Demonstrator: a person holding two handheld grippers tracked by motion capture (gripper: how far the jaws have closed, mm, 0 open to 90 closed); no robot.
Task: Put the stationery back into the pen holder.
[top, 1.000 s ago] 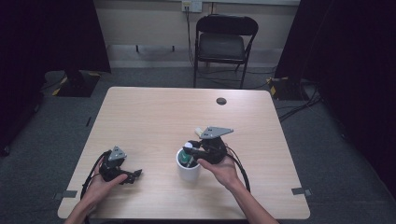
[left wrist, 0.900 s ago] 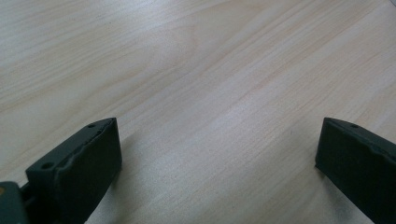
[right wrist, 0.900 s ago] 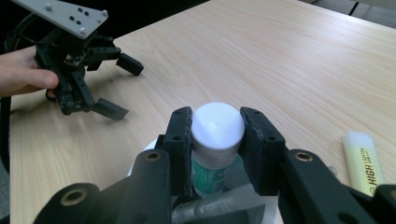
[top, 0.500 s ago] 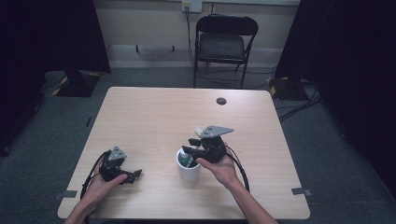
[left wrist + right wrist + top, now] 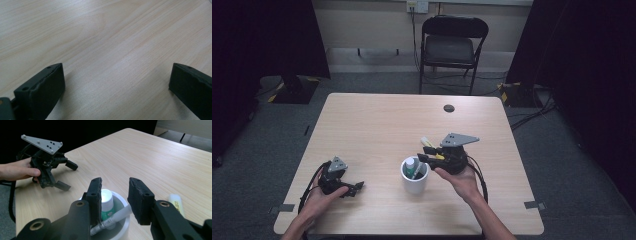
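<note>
right gripper [image 5: 113,200]: jaws narrowly parted, nothing pinched, over white cup [image 5: 414,181] by bench's near edge | yellow highlighter [image 5: 430,145]: flat just beyond, long axis toward far-left corner | left gripper [image 5: 354,187]: spread wide, well apart

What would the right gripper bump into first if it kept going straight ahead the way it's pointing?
Probably the white cup just below the right gripper jaws, or the glue stick and marker standing in it. If it passes above them, depth being unclear, then bare table.
</note>
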